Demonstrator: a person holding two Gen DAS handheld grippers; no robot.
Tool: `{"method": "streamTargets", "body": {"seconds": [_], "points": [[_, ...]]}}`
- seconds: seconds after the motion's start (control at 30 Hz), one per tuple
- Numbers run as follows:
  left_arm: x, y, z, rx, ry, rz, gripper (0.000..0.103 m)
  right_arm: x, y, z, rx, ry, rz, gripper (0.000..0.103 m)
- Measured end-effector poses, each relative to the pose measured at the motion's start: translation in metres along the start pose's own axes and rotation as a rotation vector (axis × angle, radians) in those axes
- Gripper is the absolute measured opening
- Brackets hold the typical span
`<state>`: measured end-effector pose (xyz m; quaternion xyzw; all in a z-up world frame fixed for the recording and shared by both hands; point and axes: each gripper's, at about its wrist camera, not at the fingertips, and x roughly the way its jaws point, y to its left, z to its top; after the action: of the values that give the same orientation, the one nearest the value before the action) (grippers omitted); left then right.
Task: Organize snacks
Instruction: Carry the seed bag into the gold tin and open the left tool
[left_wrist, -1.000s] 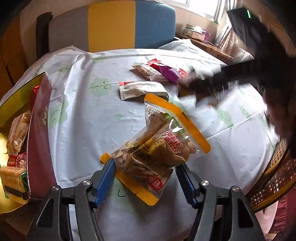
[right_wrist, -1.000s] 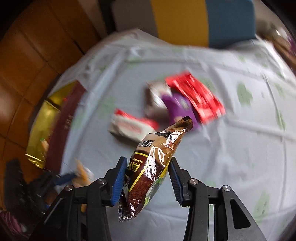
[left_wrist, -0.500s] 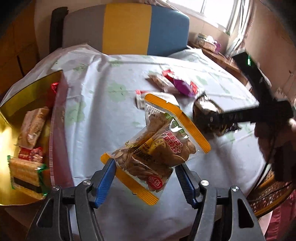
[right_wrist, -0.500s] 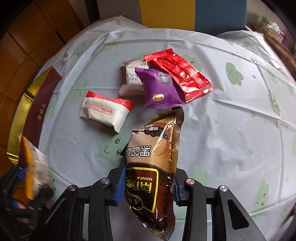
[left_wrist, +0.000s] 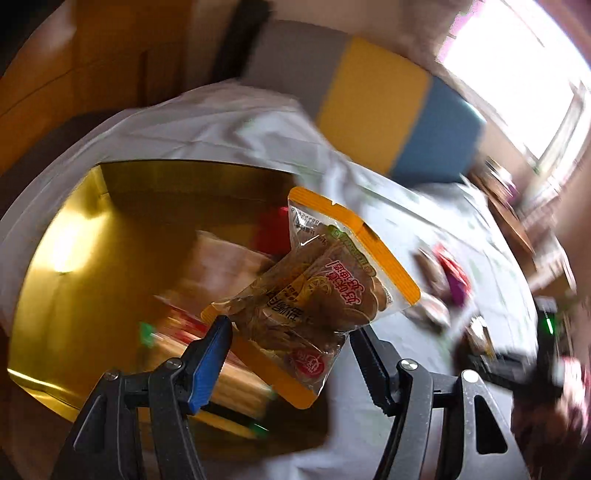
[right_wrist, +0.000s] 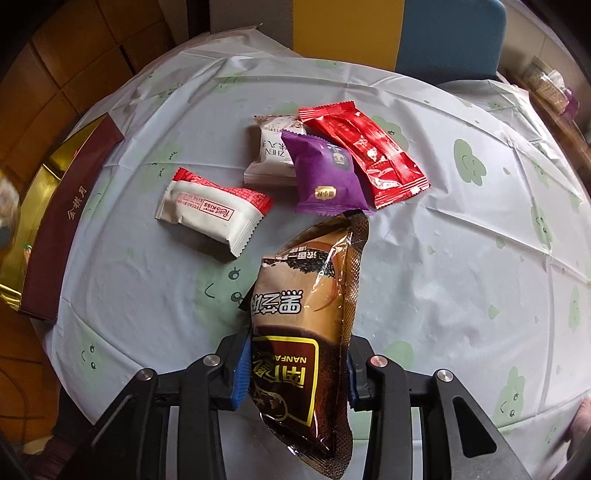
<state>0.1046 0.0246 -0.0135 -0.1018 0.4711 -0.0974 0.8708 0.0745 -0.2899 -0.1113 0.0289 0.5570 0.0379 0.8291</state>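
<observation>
Gold box (left_wrist: 74, 258) at 9 o'clock | left gripper (left_wrist: 291, 350) clamped on orange-edged snack bag (left_wrist: 317, 291) above it | right gripper (right_wrist: 295, 363) clamped on brown sachet (right_wrist: 306, 302) | risk: loose corner grip, bag may slip onto tablecloth (right_wrist: 461, 258)

Round table (right_wrist: 461, 258) under pale cloth, gold box (right_wrist: 55, 206) at edge, four snack packets (right_wrist: 323, 173) mid-table

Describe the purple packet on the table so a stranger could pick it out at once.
On the pale tablecloth, find the cluster of three overlapping snack packets. The purple packet lies in the middle, over a white packet and beside a long red packet. It alone is purple.
</observation>
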Motion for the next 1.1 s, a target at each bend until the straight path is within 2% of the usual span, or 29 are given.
{"method": "streamTargets", "body": {"seconds": [0.2, 0.47, 0.6, 0.73, 0.77, 0.9, 1.1], "points": [[0.028, 0.044, 0.039, -0.172, 0.031, 0.023, 0.067, -0.004, 0.000, 0.000, -0.004, 0.001, 0.000, 0.039], [0.070, 0.051, 0.077, -0.265, 0.064, 0.015, 0.068, -0.003, -0.003, 0.002, -0.004, 0.001, 0.000, 0.039], [0.089, 0.052, 0.086, -0.269, 0.087, -0.002, 0.068, -0.002, -0.003, 0.002, -0.004, 0.003, 0.001, 0.039], [0.087, 0.053, 0.085, -0.256, 0.070, 0.001, 0.082, -0.002, -0.002, 0.002, -0.006, 0.007, -0.002, 0.039], [0.086, 0.053, 0.085, -0.245, 0.067, 0.007, 0.082, -0.001, -0.002, 0.003, -0.007, 0.007, -0.003, 0.039], [0.075, 0.054, 0.080, -0.238, 0.046, 0.041, 0.082, -0.001, -0.003, 0.002, -0.008, 0.006, -0.003, 0.039], [0.034, 0.044, 0.050, -0.116, -0.020, 0.168, 0.081, -0.001, -0.004, 0.002, -0.023, 0.000, -0.017, 0.039]]}}
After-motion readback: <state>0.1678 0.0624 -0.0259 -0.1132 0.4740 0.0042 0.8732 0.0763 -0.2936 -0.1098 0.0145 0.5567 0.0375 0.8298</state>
